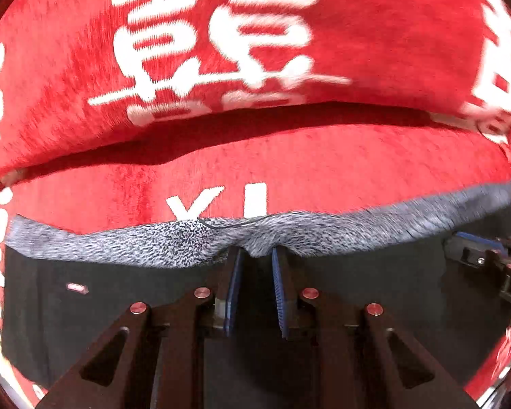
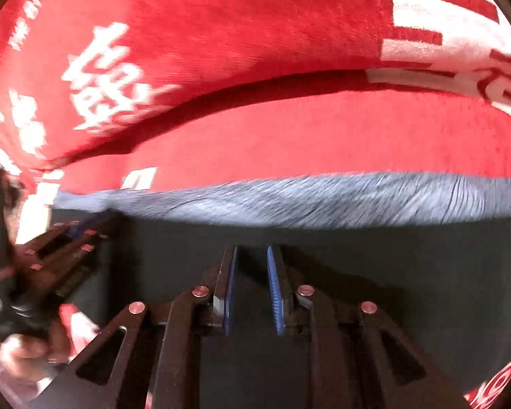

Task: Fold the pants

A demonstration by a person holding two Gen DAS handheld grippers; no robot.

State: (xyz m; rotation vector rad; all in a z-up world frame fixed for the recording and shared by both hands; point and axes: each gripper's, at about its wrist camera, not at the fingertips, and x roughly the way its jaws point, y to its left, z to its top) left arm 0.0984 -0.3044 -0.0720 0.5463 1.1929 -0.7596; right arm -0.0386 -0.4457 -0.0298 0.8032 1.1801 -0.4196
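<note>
The pants are black (image 1: 85, 323) with a speckled grey waistband (image 1: 146, 242) and lie on a red cloth. In the left wrist view my left gripper (image 1: 258, 254) has its fingertips at the waistband edge, with a bunch of grey band between the blue pads; the jaws stand slightly apart. In the right wrist view my right gripper (image 2: 251, 252) is over the black fabric (image 2: 391, 272), just short of the grey waistband (image 2: 323, 201), jaws apart with nothing between them. The left gripper also shows at left in the right wrist view (image 2: 75, 235).
A red cloth with white characters (image 1: 221, 51) covers the surface, with a raised fold (image 1: 255, 116) beyond the pants. The right gripper's body (image 1: 487, 259) shows at the right edge in the left wrist view. A person's hand (image 2: 20, 351) is at lower left.
</note>
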